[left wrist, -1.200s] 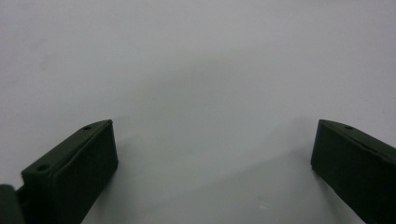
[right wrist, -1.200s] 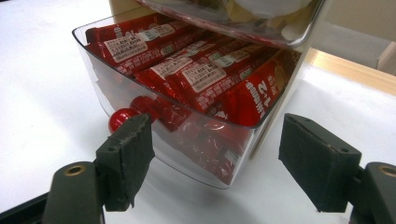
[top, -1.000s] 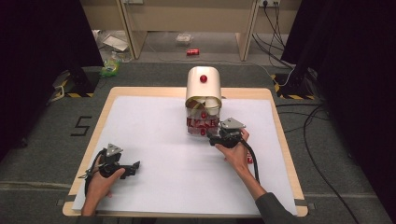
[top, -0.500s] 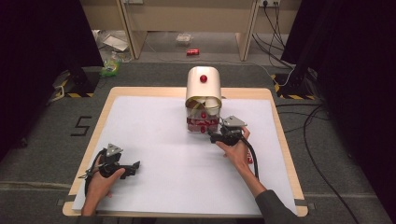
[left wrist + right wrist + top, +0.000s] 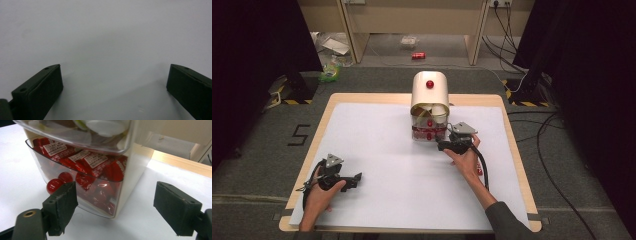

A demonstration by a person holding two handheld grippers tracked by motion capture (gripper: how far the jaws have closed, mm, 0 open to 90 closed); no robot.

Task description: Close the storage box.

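Left gripper (image 5: 357, 177) rests low on the white counter (image 5: 377, 150), well apart from the candy dispenser (image 5: 430, 107) and nearer the person's edge, jaws wide with nothing between them. The dispenser, a cream dome with a red knob (image 5: 430, 84), stands toward the far middle of the counter; its clear bin (image 5: 82, 185) holds red wrapped candies (image 5: 87, 165). Right gripper (image 5: 440, 146) sits just beside the dispenser's near right corner, jaws just been opening, now wide, bin corner between them, pads not pressing
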